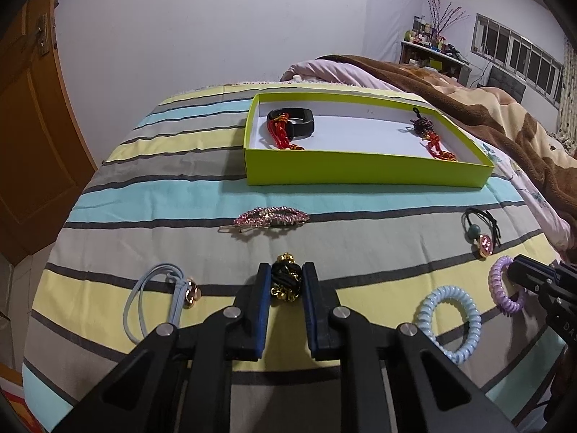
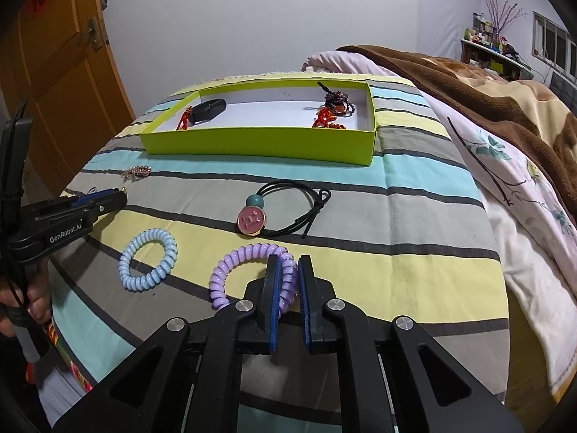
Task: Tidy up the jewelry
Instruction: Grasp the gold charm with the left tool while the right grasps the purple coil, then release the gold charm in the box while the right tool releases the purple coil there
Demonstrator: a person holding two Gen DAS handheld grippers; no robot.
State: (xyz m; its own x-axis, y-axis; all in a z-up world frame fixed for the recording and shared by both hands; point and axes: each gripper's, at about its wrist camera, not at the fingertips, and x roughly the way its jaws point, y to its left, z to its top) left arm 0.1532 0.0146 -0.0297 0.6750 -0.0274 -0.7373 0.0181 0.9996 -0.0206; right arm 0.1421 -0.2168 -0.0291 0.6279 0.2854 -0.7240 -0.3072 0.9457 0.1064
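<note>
My left gripper is shut on a black and gold hair tie on the striped bed cover. My right gripper is shut on the purple coil hair tie, whose right side sits between the pads; it also shows in the left wrist view. The green box lies further back and holds a black band with red tassel and a dark beaded charm. A pink rhinestone clip, a light blue elastic, a blue coil tie and a black elastic with pink disc lie loose.
A brown and pink blanket is piled along the right of the bed. A wooden door stands at the left. The bed's edge falls away at the front and left. A cluttered shelf stands far back right.
</note>
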